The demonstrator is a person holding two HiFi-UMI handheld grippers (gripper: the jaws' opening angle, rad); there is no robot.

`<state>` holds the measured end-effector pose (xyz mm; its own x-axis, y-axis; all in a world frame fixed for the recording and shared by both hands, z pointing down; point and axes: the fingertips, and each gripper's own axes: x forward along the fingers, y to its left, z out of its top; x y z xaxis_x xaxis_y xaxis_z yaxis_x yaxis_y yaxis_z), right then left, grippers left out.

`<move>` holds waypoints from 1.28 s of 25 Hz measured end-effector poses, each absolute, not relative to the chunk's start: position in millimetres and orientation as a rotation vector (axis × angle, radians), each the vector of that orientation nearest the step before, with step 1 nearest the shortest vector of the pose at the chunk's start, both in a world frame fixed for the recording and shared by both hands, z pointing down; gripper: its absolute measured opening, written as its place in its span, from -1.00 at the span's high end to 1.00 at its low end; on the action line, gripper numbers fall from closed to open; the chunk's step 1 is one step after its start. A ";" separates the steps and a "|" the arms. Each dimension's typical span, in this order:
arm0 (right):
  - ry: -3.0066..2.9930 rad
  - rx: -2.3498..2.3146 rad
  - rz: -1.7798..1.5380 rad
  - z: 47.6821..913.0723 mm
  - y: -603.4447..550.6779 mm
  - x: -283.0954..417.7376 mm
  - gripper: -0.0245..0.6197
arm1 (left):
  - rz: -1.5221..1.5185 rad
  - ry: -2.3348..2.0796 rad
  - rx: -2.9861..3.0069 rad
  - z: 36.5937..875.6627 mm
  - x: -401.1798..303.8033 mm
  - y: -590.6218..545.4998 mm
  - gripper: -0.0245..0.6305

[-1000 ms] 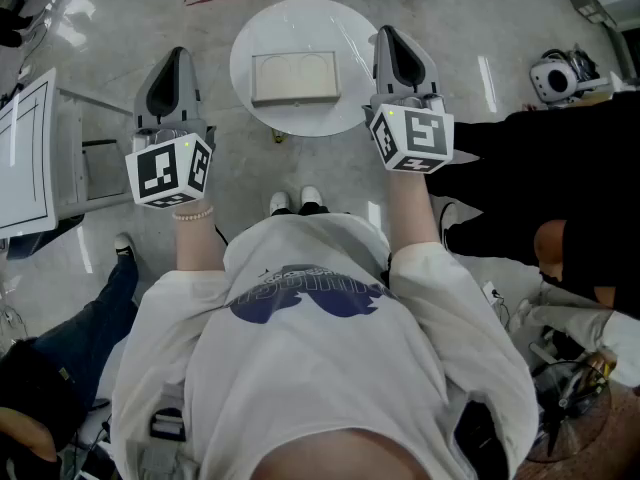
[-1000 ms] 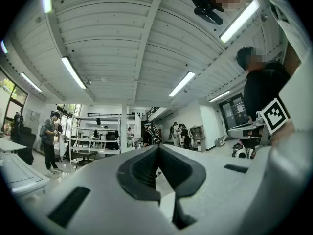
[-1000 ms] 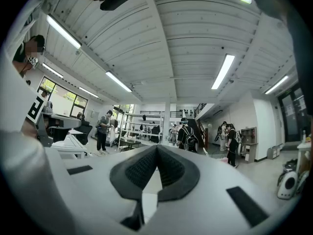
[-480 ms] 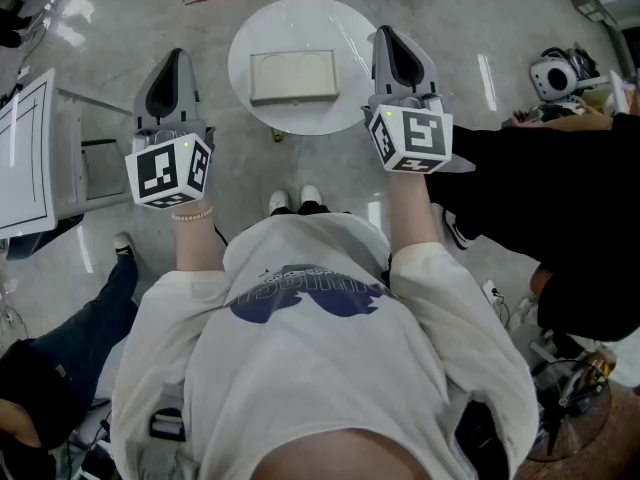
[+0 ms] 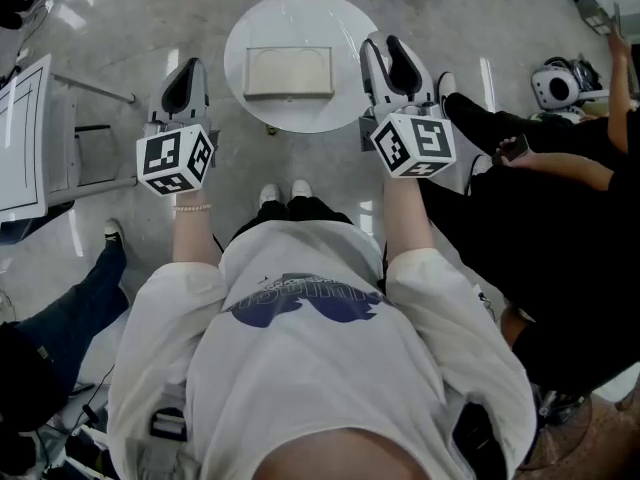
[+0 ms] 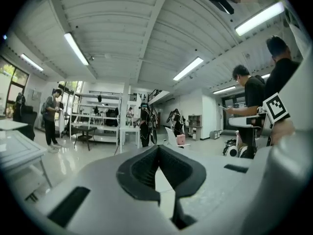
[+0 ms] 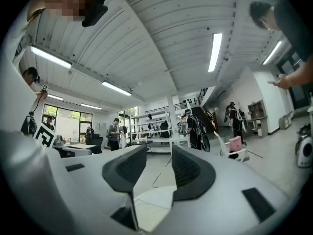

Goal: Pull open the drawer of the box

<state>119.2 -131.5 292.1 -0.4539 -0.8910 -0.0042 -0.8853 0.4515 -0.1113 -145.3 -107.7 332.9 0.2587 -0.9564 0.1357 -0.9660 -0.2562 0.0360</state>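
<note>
A flat beige box (image 5: 289, 72) lies in the middle of a small round white table (image 5: 300, 13), its drawer closed as far as the head view shows. My left gripper (image 5: 186, 66) hangs left of the table, over the floor, with its jaws shut and empty (image 6: 157, 148). My right gripper (image 5: 385, 40) is at the table's right rim, beside the box and apart from it. Its jaws are opening with nothing between them (image 7: 159, 153). The right gripper view looks level across the room, with only a slice of the white table (image 7: 154, 199) low between the jaws.
A seated person in black (image 5: 560, 218) is close on the right, one foot (image 5: 447, 90) stretched toward the table. A white device (image 5: 553, 86) sits on the floor far right. A white desk (image 5: 25, 148) stands at the left, and another person's leg (image 5: 85, 303) is at lower left.
The right gripper's jaws have spread apart from shut. Both grippers sit slightly higher in the head view. The person on the right has stretched a leg toward the table.
</note>
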 end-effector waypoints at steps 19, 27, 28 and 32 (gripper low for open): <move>2.848 -1.853 -0.811 547.2 -115.8 68.4 0.41 | 0.560 -1.297 2.065 611.8 -116.7 -155.0 0.54; 2.884 -1.823 -1.127 624.8 -112.0 22.1 0.36 | 0.629 -1.216 2.040 655.2 -121.6 -174.3 0.55; 2.884 -1.820 -1.176 633.6 -109.9 19.1 0.36 | 0.629 -1.204 2.038 657.9 -121.0 -173.6 0.56; 2.912 -1.836 -1.280 661.3 -111.0 10.1 0.36 | 0.573 -1.177 2.030 660.2 -120.9 -173.5 0.56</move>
<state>10.1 -111.0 661.3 -0.3968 -0.5613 0.7263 -0.9146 0.3085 -0.2613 -120.9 -173.5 660.2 0.4864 -0.5584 0.6720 -0.8734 -0.3324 0.3560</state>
